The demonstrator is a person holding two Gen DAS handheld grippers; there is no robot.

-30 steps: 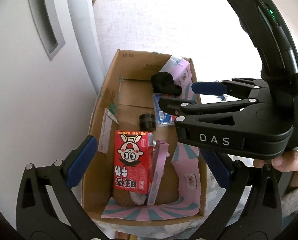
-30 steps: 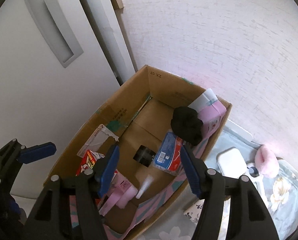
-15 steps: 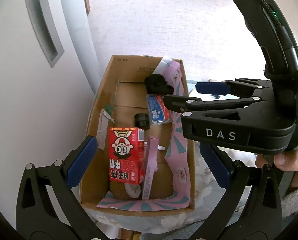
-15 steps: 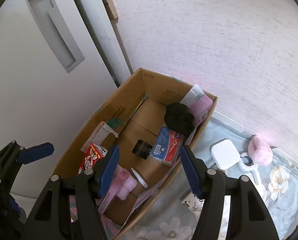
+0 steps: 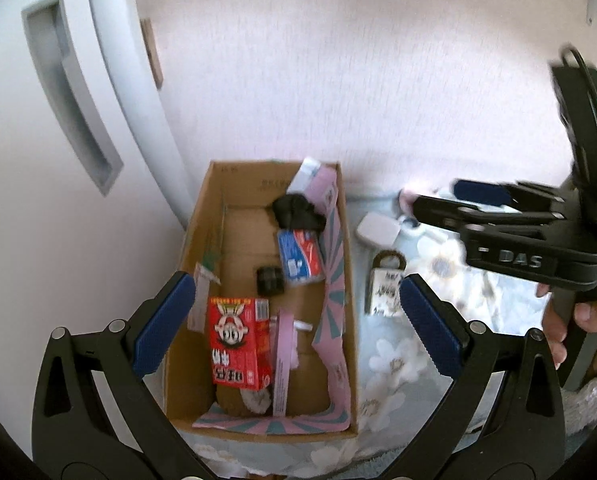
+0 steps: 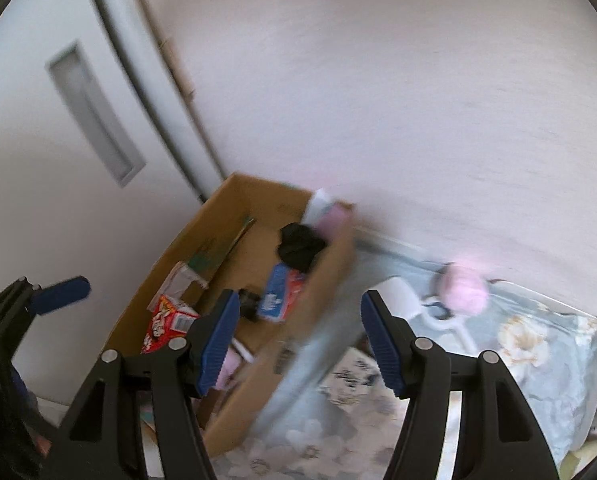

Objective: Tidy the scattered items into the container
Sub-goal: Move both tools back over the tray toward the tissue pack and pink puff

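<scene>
- The left wrist view looks straight down into the cardboard box [image 5: 186,264], set against the wall: a red carton [image 5: 238,344], a black roll [image 5: 270,280], a blue packet [image 5: 300,254] and a black cloth [image 5: 298,212] lie inside
- Only this view shows a hand [image 5: 590,320] carrying the right gripper [image 5: 438,200]
- Left gripper [image 5: 294,316] fingers released, nothing between them
- The right wrist view, blurred, adds a pink puff [image 6: 464,288] and white case [image 6: 398,294] on the flowered cloth [image 6: 538,344] beside the box
- Right gripper [image 6: 300,328] fingers apart, empty
</scene>
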